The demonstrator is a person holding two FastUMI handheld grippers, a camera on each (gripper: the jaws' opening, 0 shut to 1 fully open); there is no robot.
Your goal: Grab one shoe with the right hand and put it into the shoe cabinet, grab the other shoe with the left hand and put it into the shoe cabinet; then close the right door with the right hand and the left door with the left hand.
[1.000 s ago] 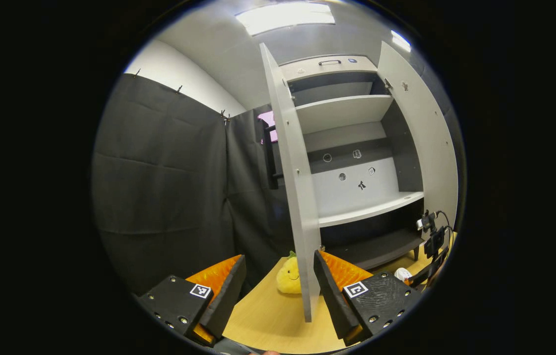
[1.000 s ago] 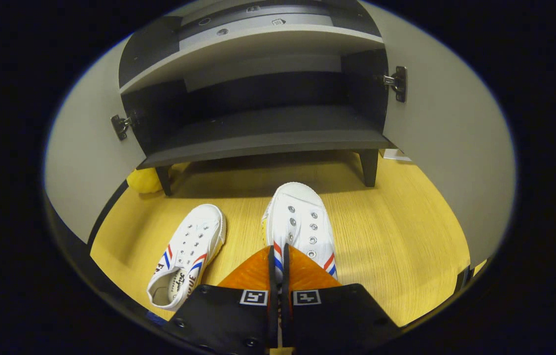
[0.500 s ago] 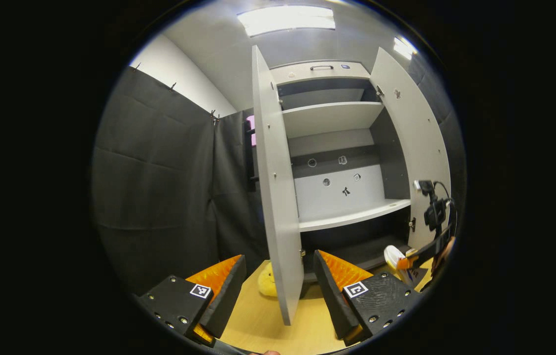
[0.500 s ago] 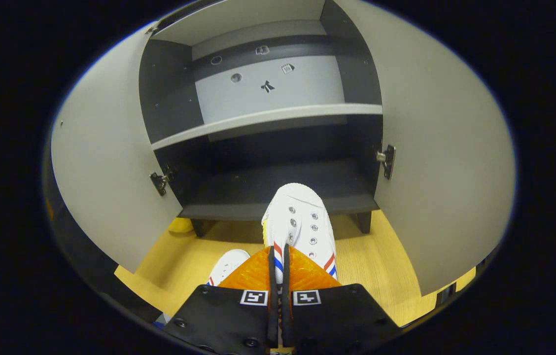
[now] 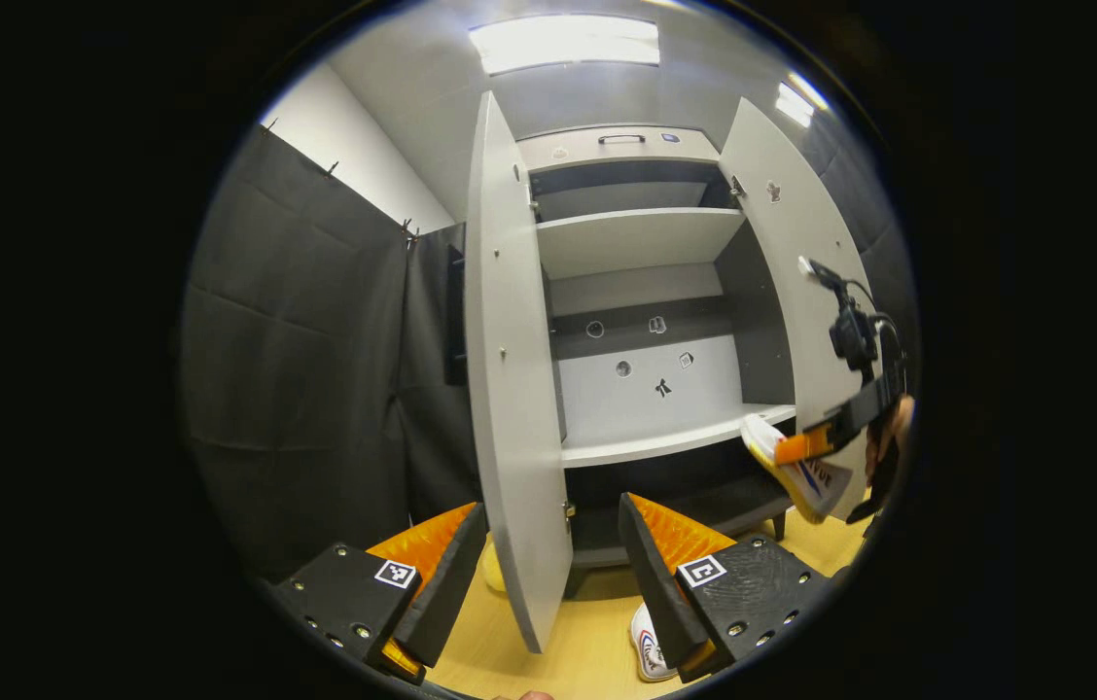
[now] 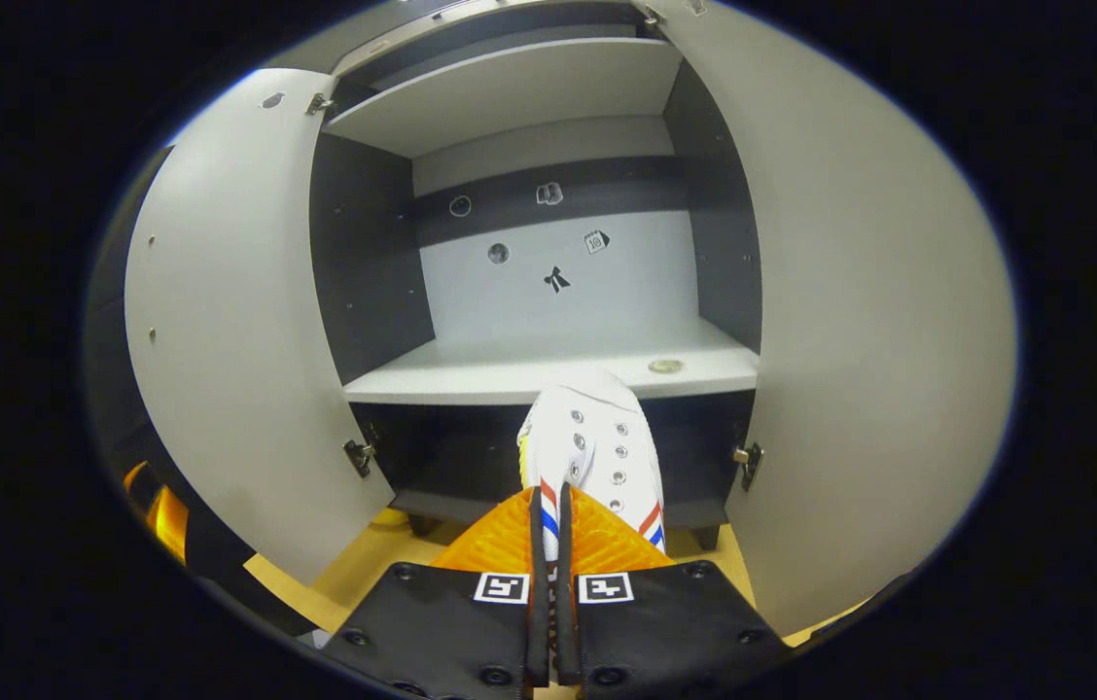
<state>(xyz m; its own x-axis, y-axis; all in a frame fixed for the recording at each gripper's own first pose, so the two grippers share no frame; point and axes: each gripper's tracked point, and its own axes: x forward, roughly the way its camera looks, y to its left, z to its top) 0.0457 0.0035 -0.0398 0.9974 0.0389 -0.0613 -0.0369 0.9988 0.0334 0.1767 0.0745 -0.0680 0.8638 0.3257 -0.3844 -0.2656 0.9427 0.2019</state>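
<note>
My right claw (image 6: 548,506) is pinching the white shoe (image 6: 591,442) by its rear collar, fingers pressed nearly together on it, toe aimed at the shoe cabinet (image 6: 548,272). The shoe is in the air, toe level with the front edge of the pale middle shelf (image 6: 548,362), in front of the dark bottom compartment. Both doors stand wide: left door (image 6: 237,321) and right door (image 6: 860,331) flank the opening, leaving free width either side of the shoe. A small round thing (image 6: 666,367) lies on the middle shelf near the right door; can't tell what it is.

My left claw (image 5: 548,559) is spread, holding nothing, straddling the edge of the left door (image 5: 510,389) without touching it. The second shoe (image 5: 651,642) lies on the yellow wood floor (image 5: 597,632) below the cabinet, just beside my left claw's right finger. In the left gripper view the carried shoe (image 5: 796,467) hangs by the right door, and its side lettering is too blurred to read. Small stickers on the cabinet's back panel (image 6: 558,277) are unreadable. Black cloth wall (image 5: 315,369) is left of the cabinet.
</note>
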